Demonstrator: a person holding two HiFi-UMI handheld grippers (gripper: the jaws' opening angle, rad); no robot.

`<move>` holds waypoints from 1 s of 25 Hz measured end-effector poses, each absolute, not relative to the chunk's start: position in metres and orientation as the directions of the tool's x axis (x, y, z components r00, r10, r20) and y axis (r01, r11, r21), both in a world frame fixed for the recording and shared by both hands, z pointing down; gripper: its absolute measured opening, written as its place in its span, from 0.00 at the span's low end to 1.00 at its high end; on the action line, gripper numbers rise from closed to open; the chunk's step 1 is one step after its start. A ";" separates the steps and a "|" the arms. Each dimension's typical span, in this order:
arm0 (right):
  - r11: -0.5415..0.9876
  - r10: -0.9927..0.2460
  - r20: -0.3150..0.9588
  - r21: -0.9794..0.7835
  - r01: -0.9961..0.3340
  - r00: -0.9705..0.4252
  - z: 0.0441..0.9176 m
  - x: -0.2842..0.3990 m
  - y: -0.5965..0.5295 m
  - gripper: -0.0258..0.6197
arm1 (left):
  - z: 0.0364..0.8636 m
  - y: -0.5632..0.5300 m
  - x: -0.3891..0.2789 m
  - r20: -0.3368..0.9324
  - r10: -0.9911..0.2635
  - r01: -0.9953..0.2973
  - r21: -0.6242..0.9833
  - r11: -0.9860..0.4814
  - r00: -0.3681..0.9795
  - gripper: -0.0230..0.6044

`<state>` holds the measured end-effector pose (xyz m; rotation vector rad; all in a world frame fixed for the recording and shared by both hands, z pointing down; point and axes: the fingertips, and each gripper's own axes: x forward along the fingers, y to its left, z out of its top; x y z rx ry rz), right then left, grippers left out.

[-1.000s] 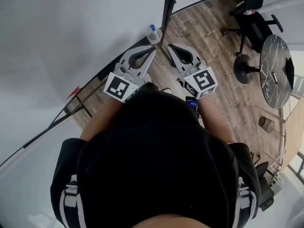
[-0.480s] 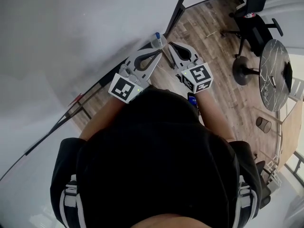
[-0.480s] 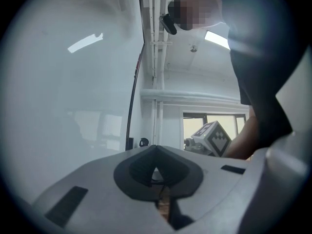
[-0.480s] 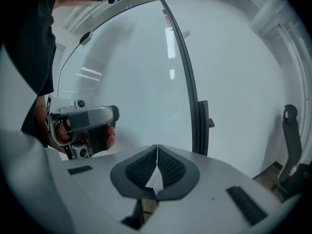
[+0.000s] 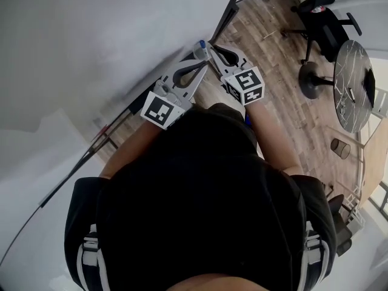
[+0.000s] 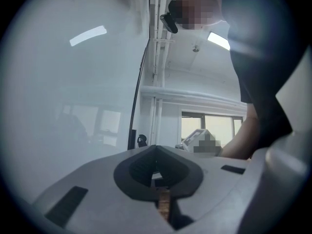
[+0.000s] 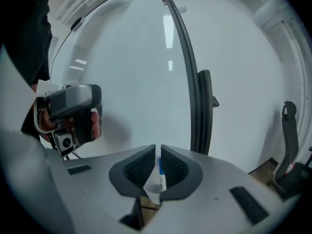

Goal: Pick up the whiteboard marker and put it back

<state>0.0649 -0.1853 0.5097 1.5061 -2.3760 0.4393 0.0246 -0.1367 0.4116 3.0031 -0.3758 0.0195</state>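
Your left tool is closed on nothing, its tips met, and it sits just beside the lower edge of the whiteboard. The whiteboard marker sits between the pads of your right tool, whose jaws are opening around it. Expect a light, stiff, smooth plastic barrel that will likely slip or roll once freed. Hold it mid-barrel rather than by the blue cap, and let go only once it is supported.
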 end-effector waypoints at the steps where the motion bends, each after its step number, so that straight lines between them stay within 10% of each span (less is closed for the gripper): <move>1: 0.404 -0.819 0.406 -0.095 -0.910 -0.406 0.513 0.065 -0.187 0.08 | 0.415 -0.138 0.024 0.029 -0.247 -0.249 0.119 -0.961 0.969 0.04; 25: 0.501 -0.717 0.517 -0.084 -0.861 -0.467 0.582 0.055 -0.217 0.26 | 0.437 -0.152 0.013 0.091 -0.511 -0.519 0.120 -0.846 0.855 0.04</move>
